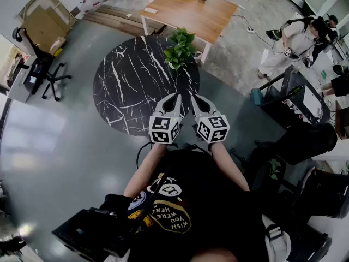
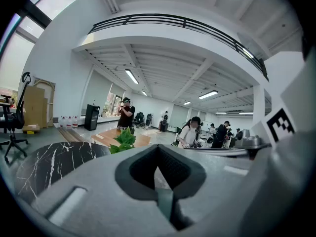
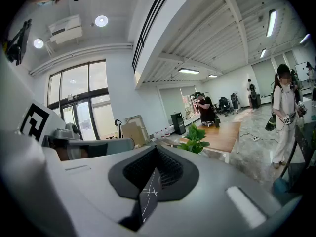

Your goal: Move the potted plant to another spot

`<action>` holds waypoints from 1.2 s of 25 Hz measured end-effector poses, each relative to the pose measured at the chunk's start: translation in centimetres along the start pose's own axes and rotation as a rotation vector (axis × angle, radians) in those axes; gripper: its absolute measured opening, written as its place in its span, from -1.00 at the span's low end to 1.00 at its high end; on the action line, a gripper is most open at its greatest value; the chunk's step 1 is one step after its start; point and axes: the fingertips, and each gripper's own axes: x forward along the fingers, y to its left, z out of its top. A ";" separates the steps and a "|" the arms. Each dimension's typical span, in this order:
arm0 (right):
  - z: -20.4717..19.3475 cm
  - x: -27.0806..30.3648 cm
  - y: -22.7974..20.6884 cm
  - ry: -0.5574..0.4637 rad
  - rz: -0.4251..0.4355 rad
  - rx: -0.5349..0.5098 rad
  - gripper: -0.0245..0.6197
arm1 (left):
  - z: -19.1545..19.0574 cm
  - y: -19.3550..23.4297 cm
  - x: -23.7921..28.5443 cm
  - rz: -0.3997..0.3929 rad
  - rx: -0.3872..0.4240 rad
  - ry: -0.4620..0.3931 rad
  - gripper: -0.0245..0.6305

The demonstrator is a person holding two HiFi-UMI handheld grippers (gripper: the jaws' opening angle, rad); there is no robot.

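Head view, shirt [image 1: 175, 218] txt "WISH YOU WERE HERE", plant [image 1: 179, 49]

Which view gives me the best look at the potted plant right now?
The head view: it shows the whole potted plant from above, standing at the far edge of the round marble table. The left gripper view shows only its leaves, small, with the pot hidden; the right gripper view likewise.

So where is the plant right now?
In the head view, the plant sits at the far right edge of the round black table, right beside the wooden table.
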 end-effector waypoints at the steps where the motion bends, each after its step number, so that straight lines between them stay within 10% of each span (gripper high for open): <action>1: 0.0 0.0 0.0 0.000 0.000 -0.001 -0.92 | 0.0 0.0 0.0 0.000 0.000 0.000 -0.91; 30: -3.6 1.5 1.0 0.042 -0.060 0.029 -0.91 | -2.0 3.6 -0.9 -0.050 -0.056 0.032 -0.92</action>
